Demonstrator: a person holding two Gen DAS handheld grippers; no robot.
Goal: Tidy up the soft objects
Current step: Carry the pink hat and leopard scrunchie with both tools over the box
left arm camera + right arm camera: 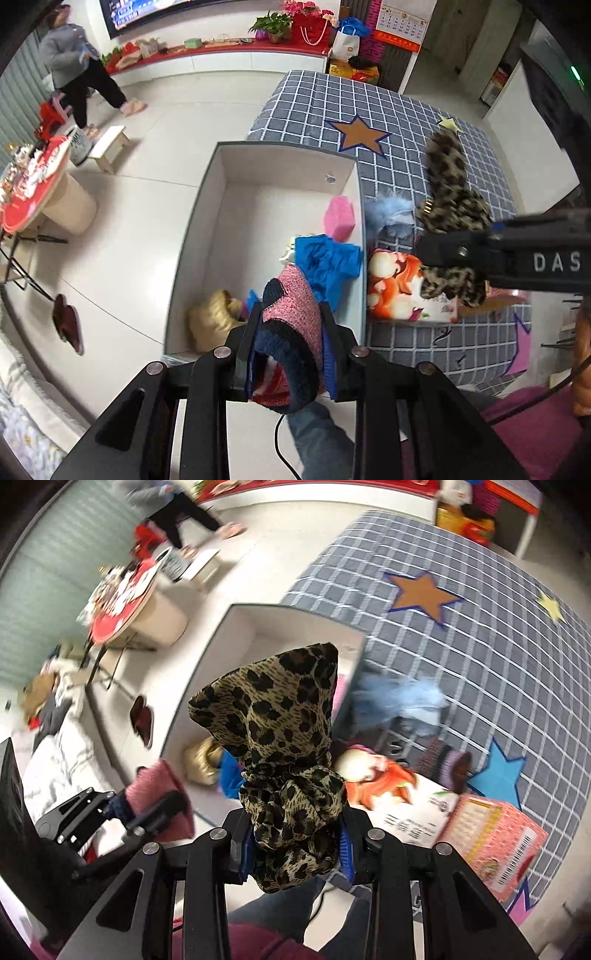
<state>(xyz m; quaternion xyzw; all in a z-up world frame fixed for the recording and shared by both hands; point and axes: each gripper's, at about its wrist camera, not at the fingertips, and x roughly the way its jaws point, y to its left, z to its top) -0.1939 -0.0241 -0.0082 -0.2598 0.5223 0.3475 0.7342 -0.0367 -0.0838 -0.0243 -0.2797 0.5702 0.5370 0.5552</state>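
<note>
Knitted: 1 sock clamped in left claw; 1 leopard scarf (bunched) clamped in right claw.

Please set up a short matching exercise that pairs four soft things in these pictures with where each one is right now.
Things:
1. pink and navy knitted item
2. leopard-print fabric
3. blue garment
4. light blue fluffy item

Places:
a. lying inside the white box
b. lying on the checked cloth
c. clamped in the right gripper
d. clamped in the left gripper

Pairs: 1-d, 2-c, 3-a, 4-b
</note>
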